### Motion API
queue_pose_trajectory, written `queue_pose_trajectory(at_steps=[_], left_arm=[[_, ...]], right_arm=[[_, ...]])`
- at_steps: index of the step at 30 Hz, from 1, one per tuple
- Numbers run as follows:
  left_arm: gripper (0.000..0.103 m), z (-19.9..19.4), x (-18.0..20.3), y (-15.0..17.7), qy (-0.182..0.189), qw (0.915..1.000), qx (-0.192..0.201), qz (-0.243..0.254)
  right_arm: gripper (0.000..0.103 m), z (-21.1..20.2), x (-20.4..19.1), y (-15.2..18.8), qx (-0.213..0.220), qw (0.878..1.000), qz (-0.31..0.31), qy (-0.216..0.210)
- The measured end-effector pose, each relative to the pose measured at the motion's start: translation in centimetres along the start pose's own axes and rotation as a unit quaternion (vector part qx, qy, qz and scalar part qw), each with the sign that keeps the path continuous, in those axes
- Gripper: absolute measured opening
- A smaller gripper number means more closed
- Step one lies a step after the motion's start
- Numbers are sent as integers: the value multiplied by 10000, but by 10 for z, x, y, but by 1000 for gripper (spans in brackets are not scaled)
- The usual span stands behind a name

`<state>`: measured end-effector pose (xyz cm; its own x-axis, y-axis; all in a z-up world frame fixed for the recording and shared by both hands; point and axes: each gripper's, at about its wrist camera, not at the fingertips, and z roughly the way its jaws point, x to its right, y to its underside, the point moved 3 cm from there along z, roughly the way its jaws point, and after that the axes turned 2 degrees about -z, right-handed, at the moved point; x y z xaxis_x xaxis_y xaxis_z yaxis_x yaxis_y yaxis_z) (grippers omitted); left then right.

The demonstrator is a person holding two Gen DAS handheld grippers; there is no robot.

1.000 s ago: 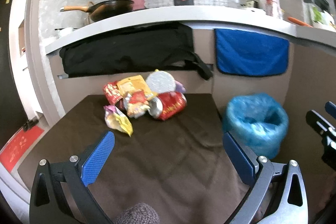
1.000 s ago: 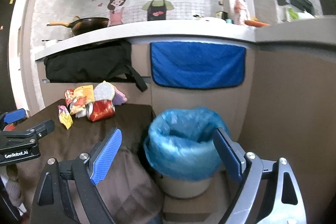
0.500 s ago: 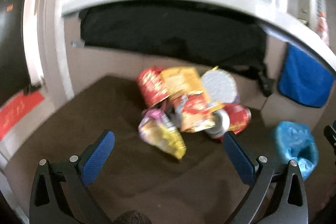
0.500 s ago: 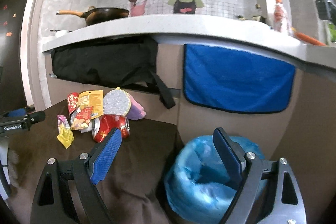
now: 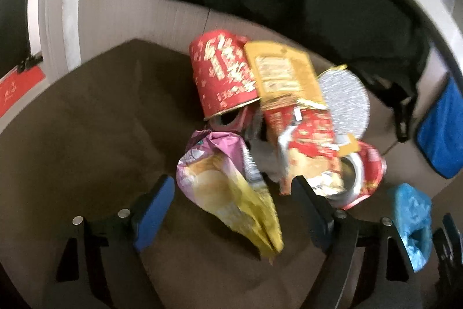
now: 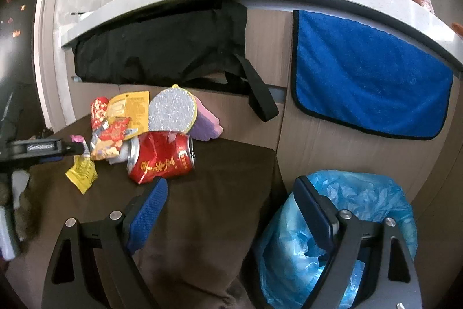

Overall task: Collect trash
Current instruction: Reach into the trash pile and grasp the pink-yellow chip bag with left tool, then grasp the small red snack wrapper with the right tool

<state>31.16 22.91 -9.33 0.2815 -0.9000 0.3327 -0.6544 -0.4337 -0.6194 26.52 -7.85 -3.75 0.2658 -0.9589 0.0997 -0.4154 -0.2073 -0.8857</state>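
We hold two claws over a low brown cushion [image 6: 220, 193] where a small heap of trash lies against the cabinet front.

The risk, as we judge it: the pink and yellow wrapper [image 5: 231, 187] is thin, crinkled and slippery. If our left claw [image 5: 234, 204] clamps only a loose edge, the wrapper could slide out on the way to the bin. It also lies against the red snack bag [image 5: 309, 155] and near the crushed red can [image 6: 160, 160], so a careless pinch could drag or scatter the pile. The upturned red cup [image 5: 222, 74] leans on its neighbours and could topple.

Our left claw is partly open, and its jaws have just been closing. The wrapper sits between the blue pads, but we see no pad pressing on it yet, so nothing is grasped.

Our right claw [image 6: 231, 199] hangs released and empty, one finger over the cushion, the other over the blue-lined bin [image 6: 376, 199], which stands just beside the cushion's right edge.
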Motion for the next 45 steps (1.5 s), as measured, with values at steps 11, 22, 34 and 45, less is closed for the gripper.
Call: queue_pose_trajectory(at_steps=[11, 22, 34, 45], left_arm=[[20, -54, -20, 0, 362, 9970, 572, 376], [20, -102, -97, 8, -116, 9964, 833, 62], [21, -112, -138, 14, -95, 9962, 809, -302], [21, -100, -139, 15, -2, 9970, 647, -430]], right_arm=[[87, 27, -85, -57, -136, 9922, -635, -1068], [84, 51, -204, -36, -722, 9519, -2197, -2009], [76, 126, -281, -32, -1464, 8601, -3681, -3212], [78, 147, -283, -18, -2030, 8380, -3208, -3919]])
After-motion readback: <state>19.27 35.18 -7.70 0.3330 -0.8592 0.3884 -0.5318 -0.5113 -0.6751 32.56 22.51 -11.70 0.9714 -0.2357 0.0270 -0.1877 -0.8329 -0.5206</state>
